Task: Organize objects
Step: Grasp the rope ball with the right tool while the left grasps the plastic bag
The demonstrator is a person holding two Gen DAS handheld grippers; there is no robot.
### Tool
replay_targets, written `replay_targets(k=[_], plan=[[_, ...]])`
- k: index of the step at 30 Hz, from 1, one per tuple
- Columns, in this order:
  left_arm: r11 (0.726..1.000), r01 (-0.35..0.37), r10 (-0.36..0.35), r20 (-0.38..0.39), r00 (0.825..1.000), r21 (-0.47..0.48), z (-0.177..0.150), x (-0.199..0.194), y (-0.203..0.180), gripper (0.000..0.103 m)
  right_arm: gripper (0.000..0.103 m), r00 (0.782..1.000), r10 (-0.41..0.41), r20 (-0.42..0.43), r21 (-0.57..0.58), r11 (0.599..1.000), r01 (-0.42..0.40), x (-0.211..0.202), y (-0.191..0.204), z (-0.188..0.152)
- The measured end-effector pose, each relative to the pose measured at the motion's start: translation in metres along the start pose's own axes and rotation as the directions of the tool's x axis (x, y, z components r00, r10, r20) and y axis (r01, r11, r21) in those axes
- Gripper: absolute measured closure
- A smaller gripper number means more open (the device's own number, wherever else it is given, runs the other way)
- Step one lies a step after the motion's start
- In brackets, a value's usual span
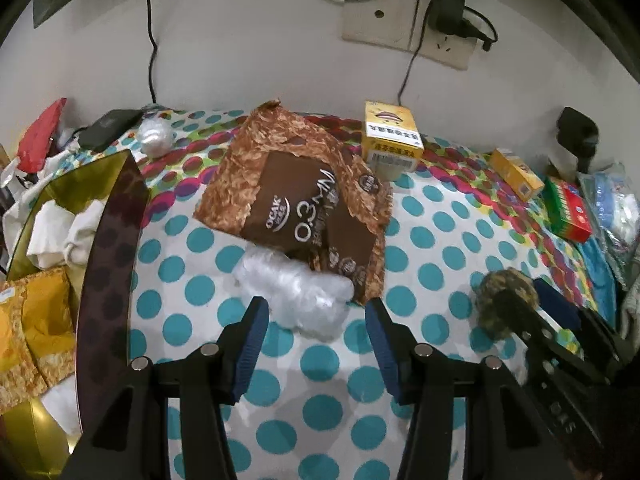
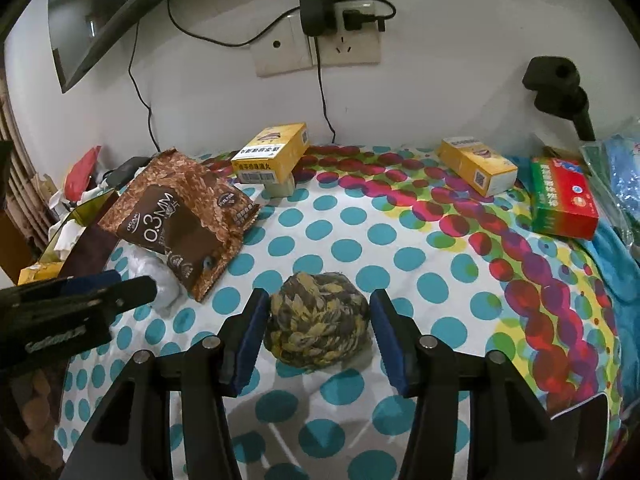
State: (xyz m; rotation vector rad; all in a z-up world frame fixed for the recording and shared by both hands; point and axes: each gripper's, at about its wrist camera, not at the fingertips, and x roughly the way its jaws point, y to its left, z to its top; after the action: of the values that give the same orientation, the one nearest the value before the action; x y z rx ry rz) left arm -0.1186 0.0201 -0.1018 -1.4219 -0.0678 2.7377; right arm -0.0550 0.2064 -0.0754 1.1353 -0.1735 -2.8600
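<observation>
A crumpled wad of clear plastic (image 1: 296,296) lies on the dotted tablecloth (image 1: 432,240), partly under the corner of a brown snack bag (image 1: 296,204). My left gripper (image 1: 316,320) is open, its blue pads on either side of the wad's near end without pressing it. In the right wrist view a ball of camouflage-patterned cloth (image 2: 316,320) rests on the cloth between my right gripper's (image 2: 318,320) blue pads, which sit against its two sides. The left wrist view shows that ball (image 1: 496,288) and the right gripper (image 1: 536,300) at the right.
A gold box (image 1: 72,184) with white cloth and yellow packets stands at the left. Two yellow cartons (image 2: 272,156) (image 2: 476,164) and a red-green box (image 2: 564,200) line the back near the wall. Blue bags (image 2: 624,168) and a black stand (image 2: 556,84) fill the right.
</observation>
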Motion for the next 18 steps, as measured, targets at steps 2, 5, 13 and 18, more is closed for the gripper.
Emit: replay_targets(k=[2,5,13,18], plan=[[1.0,-0.026,0.026,0.007,1.0,0.004,0.001,0.005,-0.001,0.051,0.055,1.0,-0.007,0.011,-0.001,1.0,0.007,-0.001,0.001,-0.001],[0.999,-0.044,0.044,0.013,0.999,0.006,0.001,0.012,0.001,0.051,0.055,1.0,-0.017,0.025,-0.01,1.0,0.018,-0.001,0.003,-0.002],[0.996,-0.09,0.09,0.024,0.996,-0.01,-0.003,0.023,0.009,0.059,0.055,0.999,-0.023,0.026,-0.011,1.0,0.023,0.0,0.005,-0.003],[0.995,-0.099,0.099,0.043,0.994,-0.003,-0.006,0.021,0.009,0.062,0.055,0.999,-0.031,0.027,-0.003,1.0,0.031,0.0,0.007,-0.003]])
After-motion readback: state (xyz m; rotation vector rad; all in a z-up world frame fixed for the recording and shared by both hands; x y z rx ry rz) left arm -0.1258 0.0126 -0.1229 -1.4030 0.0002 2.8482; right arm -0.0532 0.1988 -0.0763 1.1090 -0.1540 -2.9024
